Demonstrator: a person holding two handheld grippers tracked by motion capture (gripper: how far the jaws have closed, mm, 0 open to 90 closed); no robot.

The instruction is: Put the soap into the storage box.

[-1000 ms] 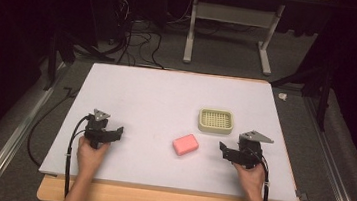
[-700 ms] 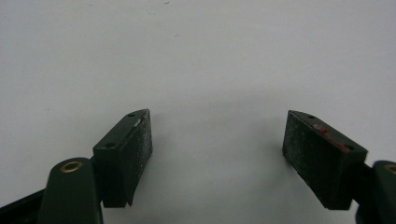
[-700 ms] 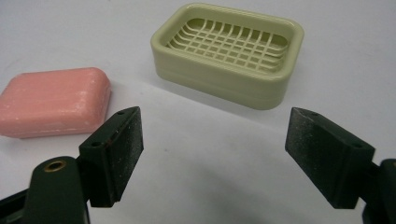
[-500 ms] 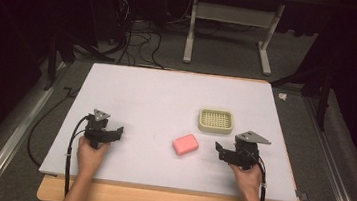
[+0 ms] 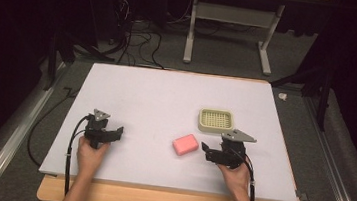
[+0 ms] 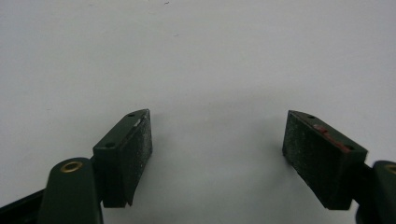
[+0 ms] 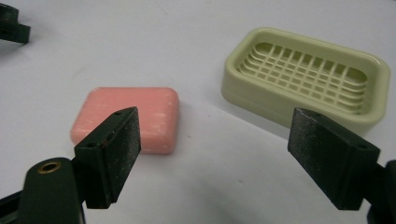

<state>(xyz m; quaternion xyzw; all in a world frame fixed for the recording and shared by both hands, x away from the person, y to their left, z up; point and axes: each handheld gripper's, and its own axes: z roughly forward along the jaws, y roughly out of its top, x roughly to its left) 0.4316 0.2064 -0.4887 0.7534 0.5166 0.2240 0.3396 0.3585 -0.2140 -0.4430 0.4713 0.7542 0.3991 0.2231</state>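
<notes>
We line up on the pink soap bar before pinching it

Our right gripper (image 5: 205, 150) hangs just beside the pink soap bar (image 5: 185, 144), jaws spread and just widened, with nothing between them; the bar lies flat on the white table (image 5: 156, 98), near the slotted soap dish (image 5: 215, 121) but apart from it. We should centre the bar between the pads (image 7: 122, 149), sink low, then squeeze its long sides. Our left gripper (image 5: 118, 133) rests spread and empty, well apart.
</notes>
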